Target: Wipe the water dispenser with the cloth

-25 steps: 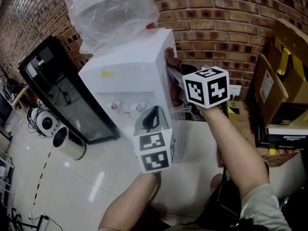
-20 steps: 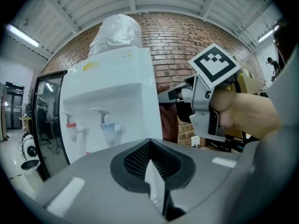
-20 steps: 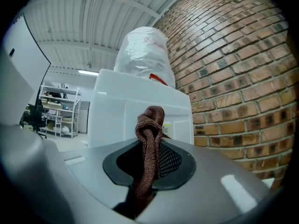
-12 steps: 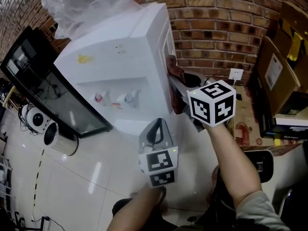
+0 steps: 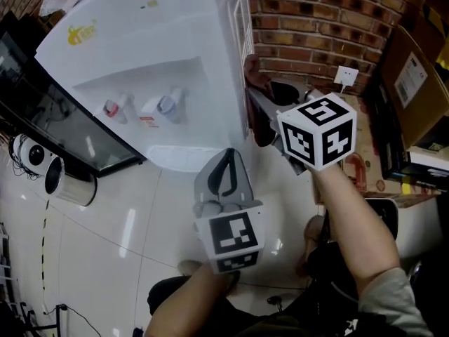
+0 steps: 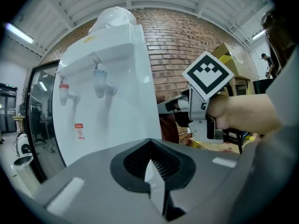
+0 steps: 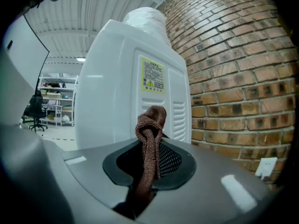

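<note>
The white water dispenser (image 5: 161, 41) stands against the brick wall, with a red and a blue tap (image 5: 168, 105) in its front recess. My right gripper (image 5: 255, 97) is shut on a brown cloth (image 5: 250, 70), which touches the dispenser's right side panel near the vents. In the right gripper view the cloth (image 7: 150, 125) sticks up from the closed jaws of the right gripper (image 7: 150, 148), in front of the side panel (image 7: 121, 97) and its yellow label (image 7: 153, 76). My left gripper (image 5: 224, 163) hangs shut and empty before the dispenser's front, below the drip shelf. The left gripper (image 6: 150, 166) faces the front of the dispenser (image 6: 112, 120).
A black glass-door cabinet (image 5: 56, 132) stands left of the dispenser, with a metal bin (image 5: 69, 184) on the tiled floor beside it. Cardboard boxes (image 5: 414, 76) are stacked at the right. A wall socket (image 5: 346, 76) sits low on the brick wall (image 5: 316, 20).
Both grippers have sunk beside the dispenser. The cloth has slid down the right side panel, and the dispenser's top and bottle have left the head view.
</note>
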